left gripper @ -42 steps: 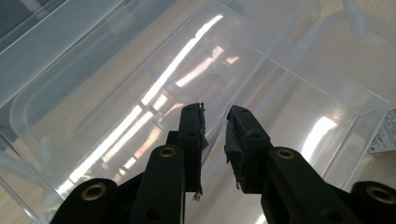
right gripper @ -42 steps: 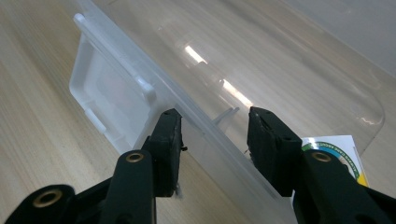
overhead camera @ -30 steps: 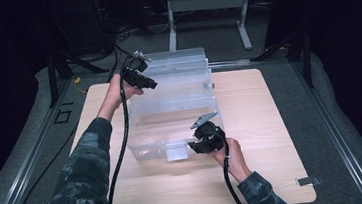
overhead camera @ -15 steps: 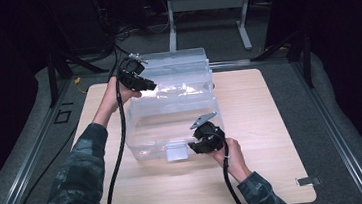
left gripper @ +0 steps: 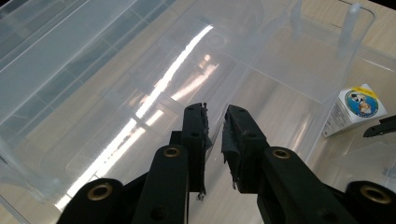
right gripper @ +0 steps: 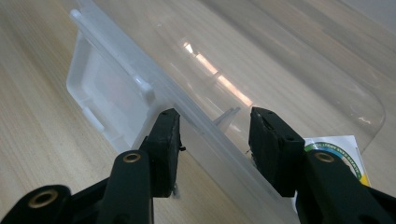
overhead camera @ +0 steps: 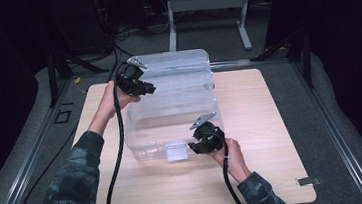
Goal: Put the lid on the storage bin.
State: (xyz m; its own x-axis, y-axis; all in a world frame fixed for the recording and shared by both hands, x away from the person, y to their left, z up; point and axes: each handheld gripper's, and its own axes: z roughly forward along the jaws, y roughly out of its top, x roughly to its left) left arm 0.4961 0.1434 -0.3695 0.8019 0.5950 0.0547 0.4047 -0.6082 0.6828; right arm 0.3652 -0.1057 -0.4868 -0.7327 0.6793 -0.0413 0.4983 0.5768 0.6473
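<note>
Two grippers work on one clear plastic storage bin [overhead camera: 169, 108], which stands at the middle of the wooden table [overhead camera: 274, 148]. The left gripper [overhead camera: 140, 86] is at the bin's far left corner, over the raised lid [overhead camera: 175, 65]. In the left gripper view its jaws are clenched to a narrow slit with nothing visible between the pads; the transparent lid panel [left gripper: 116, 70] lies behind them, and glare makes its edges hard to trace. The right gripper [overhead camera: 204, 141] is at the bin's near right corner. In the right gripper view its jaws straddle the bin's rim [right gripper: 205, 126], one pad outside and one inside; whether the pads press on the plastic cannot be told. A printed label [right gripper: 343, 151] on the bin is partly covered by the right jaw. The latch flap [right gripper: 102, 93] hangs beside the rim.
</note>
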